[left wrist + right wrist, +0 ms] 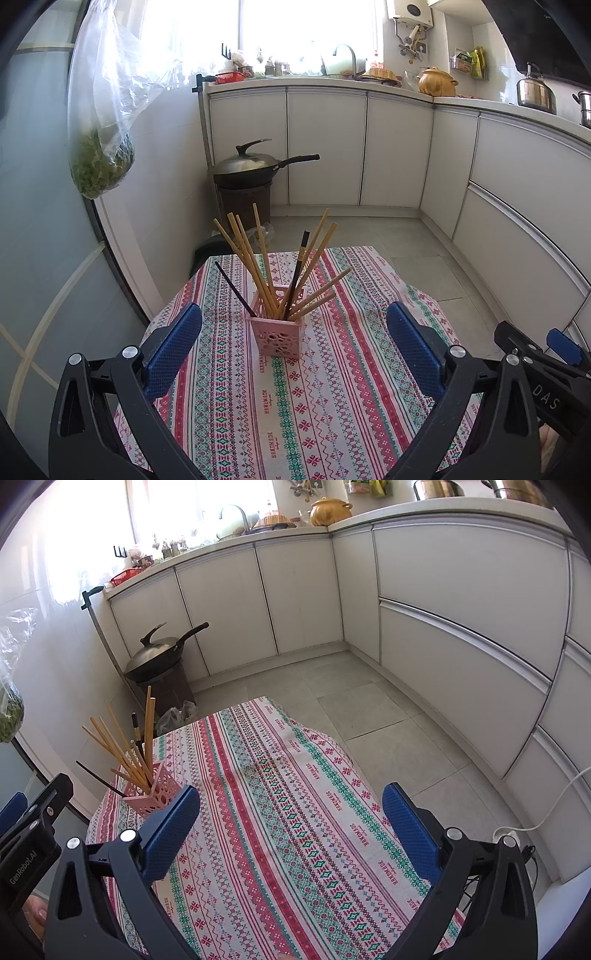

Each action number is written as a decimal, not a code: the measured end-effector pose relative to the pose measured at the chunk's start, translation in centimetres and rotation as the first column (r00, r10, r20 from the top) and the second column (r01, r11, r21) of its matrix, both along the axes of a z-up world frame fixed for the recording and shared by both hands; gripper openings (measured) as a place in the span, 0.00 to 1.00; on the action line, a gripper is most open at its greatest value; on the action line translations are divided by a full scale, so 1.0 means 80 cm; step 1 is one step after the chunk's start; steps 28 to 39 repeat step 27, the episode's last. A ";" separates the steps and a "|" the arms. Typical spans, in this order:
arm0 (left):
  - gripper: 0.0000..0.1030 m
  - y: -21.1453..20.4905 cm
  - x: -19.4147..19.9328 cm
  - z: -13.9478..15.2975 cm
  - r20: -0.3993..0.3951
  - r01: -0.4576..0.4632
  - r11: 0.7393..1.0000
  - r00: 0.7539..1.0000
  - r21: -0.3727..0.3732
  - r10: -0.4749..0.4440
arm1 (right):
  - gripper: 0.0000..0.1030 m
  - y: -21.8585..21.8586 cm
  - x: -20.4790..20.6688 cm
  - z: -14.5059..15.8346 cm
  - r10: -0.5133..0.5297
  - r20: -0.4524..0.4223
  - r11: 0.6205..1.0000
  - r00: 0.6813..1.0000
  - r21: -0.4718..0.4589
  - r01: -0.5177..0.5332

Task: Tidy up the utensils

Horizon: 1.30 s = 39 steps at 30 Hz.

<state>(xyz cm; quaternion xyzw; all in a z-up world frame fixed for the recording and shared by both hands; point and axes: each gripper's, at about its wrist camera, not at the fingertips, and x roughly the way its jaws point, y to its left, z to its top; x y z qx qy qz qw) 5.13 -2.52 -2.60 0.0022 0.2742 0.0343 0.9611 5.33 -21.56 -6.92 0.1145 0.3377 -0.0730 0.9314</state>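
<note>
A pink plastic holder with holes (275,334) full of long wooden and black chopsticks (258,266) is seen upright on the striped tablecloth (332,387) — "HANDMADE" is printed there. The left gripper (293,345) and right gripper (291,821) are both spread wide, holding nothing.

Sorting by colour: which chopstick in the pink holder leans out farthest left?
The thin black chopstick at the pink holder's left corner; the other dark one stands steeper among the bamboo chopsticks.
</note>
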 end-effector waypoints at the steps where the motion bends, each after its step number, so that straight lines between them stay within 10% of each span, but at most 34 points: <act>1: 0.93 0.000 0.000 0.000 0.000 -0.001 1.000 1.000 0.000 0.001 | 0.94 0.000 0.000 0.000 0.000 0.000 1.000 1.000 0.000 0.000; 39: 0.93 -0.013 -0.008 0.006 0.023 0.029 0.999 0.999 0.015 -0.029 | 0.94 -0.003 0.001 -0.001 -0.009 -0.004 1.000 1.000 0.008 0.009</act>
